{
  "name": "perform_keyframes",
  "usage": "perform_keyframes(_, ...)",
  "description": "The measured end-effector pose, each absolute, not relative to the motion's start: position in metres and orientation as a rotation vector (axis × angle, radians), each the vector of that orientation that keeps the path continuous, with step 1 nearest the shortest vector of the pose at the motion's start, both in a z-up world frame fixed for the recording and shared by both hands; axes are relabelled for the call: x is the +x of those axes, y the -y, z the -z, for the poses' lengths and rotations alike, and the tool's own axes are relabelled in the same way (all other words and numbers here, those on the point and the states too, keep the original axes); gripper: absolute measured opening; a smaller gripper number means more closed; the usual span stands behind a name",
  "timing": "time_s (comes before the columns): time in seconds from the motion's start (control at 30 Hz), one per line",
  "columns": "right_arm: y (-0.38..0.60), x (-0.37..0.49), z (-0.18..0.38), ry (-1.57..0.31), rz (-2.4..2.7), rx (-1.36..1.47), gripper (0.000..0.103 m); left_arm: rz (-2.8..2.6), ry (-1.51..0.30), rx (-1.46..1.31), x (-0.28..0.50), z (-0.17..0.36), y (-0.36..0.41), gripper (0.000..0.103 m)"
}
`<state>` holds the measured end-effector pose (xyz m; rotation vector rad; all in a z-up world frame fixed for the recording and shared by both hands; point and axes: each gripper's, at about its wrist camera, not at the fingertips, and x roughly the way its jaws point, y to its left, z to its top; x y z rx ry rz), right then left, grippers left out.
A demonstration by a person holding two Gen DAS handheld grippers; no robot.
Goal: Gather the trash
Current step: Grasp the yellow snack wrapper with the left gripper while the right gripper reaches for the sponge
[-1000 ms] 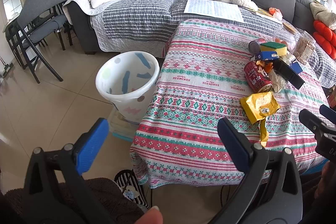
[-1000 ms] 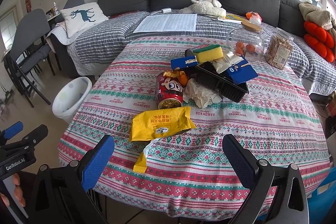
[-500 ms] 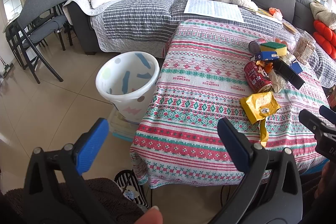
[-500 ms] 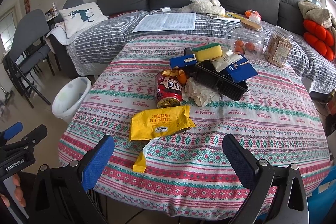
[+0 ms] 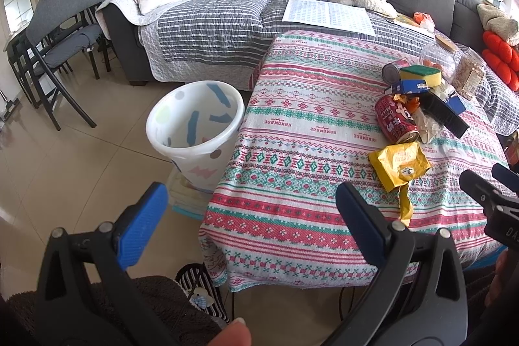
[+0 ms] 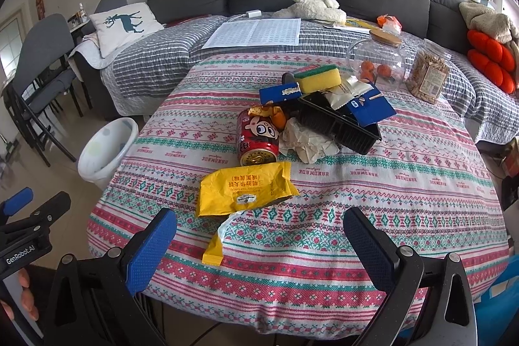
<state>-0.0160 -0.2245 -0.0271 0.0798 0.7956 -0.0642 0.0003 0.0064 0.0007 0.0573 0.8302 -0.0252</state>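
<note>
While both claws gape empty, the wrapper (image 6: pixel 246 190) lies crosswise just ahead of the right claw (image 6: pixel 259 245); the left claw (image 5: pixel 251 226) sits farther off.

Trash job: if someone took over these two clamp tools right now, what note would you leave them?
Left gripper: jaws open, empty, held off the table's near left corner.
Right gripper: jaws open, empty, facing the yellow wrapper.
Trash lies on the table: yellow wrapper nearest, then the red can on its side, crumpled paper, black tray, blue boxes, sponge.
Bin stands on the floor left of the table, apparently empty.
Done: nothing yet. Left: everything; the wrapper looks easiest to start with.
</note>
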Motion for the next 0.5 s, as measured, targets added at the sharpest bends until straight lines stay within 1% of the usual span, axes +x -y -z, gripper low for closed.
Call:
perform_keyframes(0.17, 0.23, -0.017, 0.027, -0.799, 0.073, 0.101, 0.103, 0.03, -0.833, 0.056, 0.001, -0.001, -0.006, 0.103)
perform_keyframes(0.3, 0.248, -0.013, 0.012, -0.793, 0.107, 0.129, 0.103, 0.066, -0.843, 0.082, 0.007, 0.001, 0.002, 0.103)
perform_keyframes(0.4, 0.271, -0.002, -0.003, -0.81, 0.175, 0.13, 0.103, 0.112, -0.878, 0.129, 0.018, 0.004, 0.018, 0.103)
perform_keyframes(0.5, 0.297, 0.007, -0.018, -0.817, 0.214, 0.14, 0.103, 0.209, -0.952, 0.14, 0.034, 0.005, 0.038, 0.103)
